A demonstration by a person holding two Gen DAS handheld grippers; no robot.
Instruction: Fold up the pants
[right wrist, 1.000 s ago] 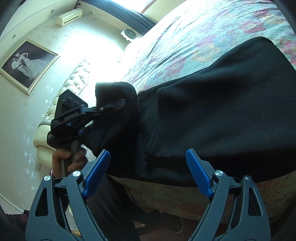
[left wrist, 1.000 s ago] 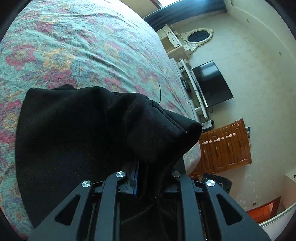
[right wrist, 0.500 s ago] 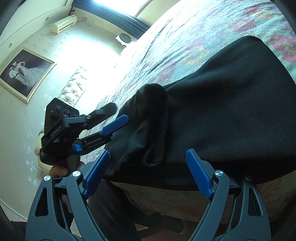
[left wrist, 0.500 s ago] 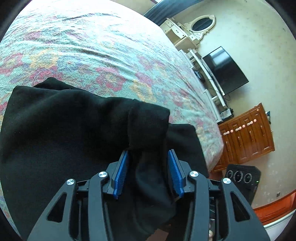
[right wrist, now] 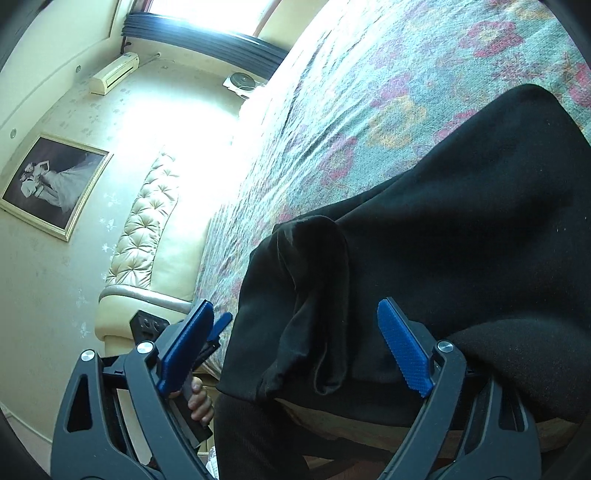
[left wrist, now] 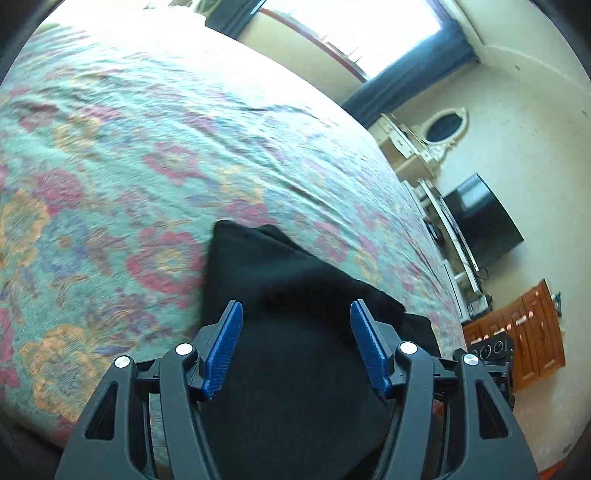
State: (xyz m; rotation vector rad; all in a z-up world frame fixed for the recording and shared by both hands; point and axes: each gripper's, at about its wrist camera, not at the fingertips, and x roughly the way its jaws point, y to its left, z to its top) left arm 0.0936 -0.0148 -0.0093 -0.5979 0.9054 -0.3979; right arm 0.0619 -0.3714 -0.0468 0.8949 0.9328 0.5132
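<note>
The right gripper (right wrist: 295,350) is hovering with its blue pads spread wide and nothing between them that it is clamping; directly ahead of it and a little beyond its tips, the black pants (right wrist: 443,240) are lying on the near edge of the bed (right wrist: 369,92), with a rumpled flap (right wrist: 317,295) of cloth sitting loose on top and hanging toward the edge. The left gripper (left wrist: 297,347) is also standing apart and empty, and the pants (left wrist: 295,295) are lying below and just in front of it. The bundle seems to be running longer across the right gripper's view, from left to upper right. I judge the right gripper is nearer to the loose flap, so it is better placed for smoothing it. Farther away, the flowered bedcover is stretching toward the window (left wrist: 351,29).
</note>
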